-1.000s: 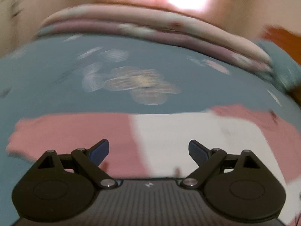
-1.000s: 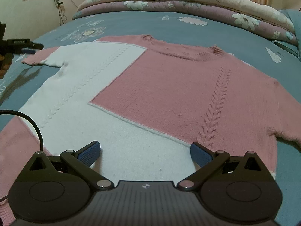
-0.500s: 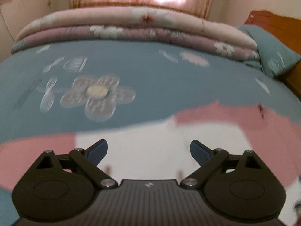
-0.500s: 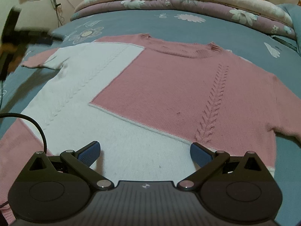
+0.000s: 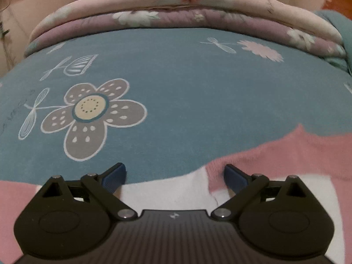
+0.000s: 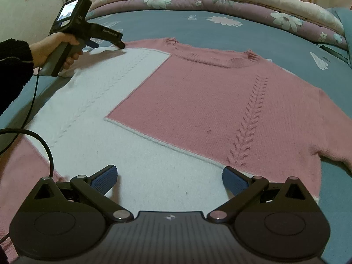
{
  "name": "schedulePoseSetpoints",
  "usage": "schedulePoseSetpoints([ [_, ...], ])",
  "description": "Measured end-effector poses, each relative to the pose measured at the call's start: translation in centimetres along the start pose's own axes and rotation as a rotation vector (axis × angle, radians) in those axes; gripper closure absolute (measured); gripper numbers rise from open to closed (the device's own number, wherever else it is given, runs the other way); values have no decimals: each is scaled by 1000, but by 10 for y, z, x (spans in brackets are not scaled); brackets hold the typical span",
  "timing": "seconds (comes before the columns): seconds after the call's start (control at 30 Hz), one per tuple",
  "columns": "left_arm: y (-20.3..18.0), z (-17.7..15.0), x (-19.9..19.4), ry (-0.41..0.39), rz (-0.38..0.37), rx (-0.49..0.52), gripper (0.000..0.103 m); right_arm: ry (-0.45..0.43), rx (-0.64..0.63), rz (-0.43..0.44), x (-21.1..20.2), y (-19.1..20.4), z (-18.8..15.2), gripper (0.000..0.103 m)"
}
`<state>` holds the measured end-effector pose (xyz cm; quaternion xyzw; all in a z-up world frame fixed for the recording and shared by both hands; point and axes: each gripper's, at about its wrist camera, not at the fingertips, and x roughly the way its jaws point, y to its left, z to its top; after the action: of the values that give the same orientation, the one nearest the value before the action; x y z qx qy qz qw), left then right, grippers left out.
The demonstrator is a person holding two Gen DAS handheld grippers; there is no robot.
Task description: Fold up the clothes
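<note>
left claw (image 5: 175,176) spread – at sweater (image 6: 198,101) shoulder | right claw (image 6: 169,177) spread – over hem

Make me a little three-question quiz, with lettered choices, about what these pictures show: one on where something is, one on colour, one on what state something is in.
1. Where does the sweater lie?
A. on the bed
B. on a chair
C. on a hanger

2. Its colours?
A. green and black
B. pink and white
C. all yellow

3. How does the right gripper stand?
A. shut on a sleeve
B. out of view
C. open, holding nothing

Answers: 1 A, it is spread flat on the blue flowered sheet; 2 B, a pink chest panel beside white panels; 3 C, its blue pads are wide apart over the white hem area.
</note>
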<state>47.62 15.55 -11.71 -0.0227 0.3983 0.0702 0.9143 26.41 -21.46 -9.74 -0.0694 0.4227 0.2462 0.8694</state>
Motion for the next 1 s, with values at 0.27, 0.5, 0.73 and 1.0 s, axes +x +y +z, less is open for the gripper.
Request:
schedulePoseSetpoints([
  [0.27,-19,-12,-72,-52,-127,35,8,-28,23,29,-10,-1,1,0],
  [0.5,-28,-74,-156,0,-202,14,8,-97,77,66,-30,-1,4,0],
  [0.73,-35,-151,-206,79,-160,18,8,-116,88,67,-33,24,-2,0],
  [1.0,-44,-203,-231,121,-131,-78,8,-149,-230,-44,-51,72,-20,0],
])
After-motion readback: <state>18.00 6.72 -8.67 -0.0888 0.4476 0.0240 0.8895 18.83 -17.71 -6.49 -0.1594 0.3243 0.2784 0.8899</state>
